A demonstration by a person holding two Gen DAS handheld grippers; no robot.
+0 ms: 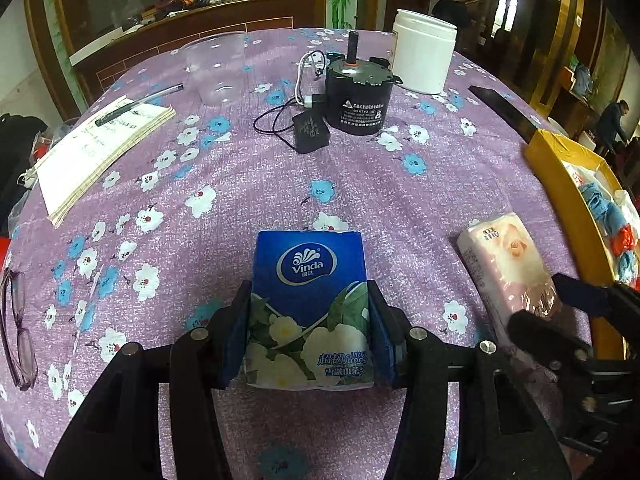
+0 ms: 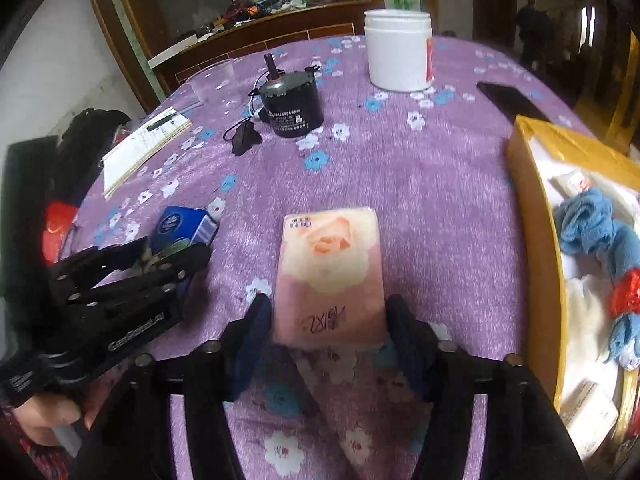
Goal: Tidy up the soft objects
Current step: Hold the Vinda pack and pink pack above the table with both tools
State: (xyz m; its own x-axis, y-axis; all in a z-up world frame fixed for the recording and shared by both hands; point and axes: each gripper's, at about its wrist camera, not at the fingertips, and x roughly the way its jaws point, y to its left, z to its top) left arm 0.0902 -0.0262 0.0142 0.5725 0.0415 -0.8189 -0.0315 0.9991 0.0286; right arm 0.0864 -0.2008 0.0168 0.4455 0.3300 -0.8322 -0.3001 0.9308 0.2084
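Lower centre of each wrist view: left claw grips the blue tissue pack, right claw grips the pink pack, both above the surface; soft wrappers may slip before reaching the yellow box at right.

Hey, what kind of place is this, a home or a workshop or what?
Probably a lived-in home or family shop's common room, not a lab. A round table under a purple floral tablecloth holds everyday clutter such as a notebook and eyeglasses, and a cluttered wooden counter stands behind it.
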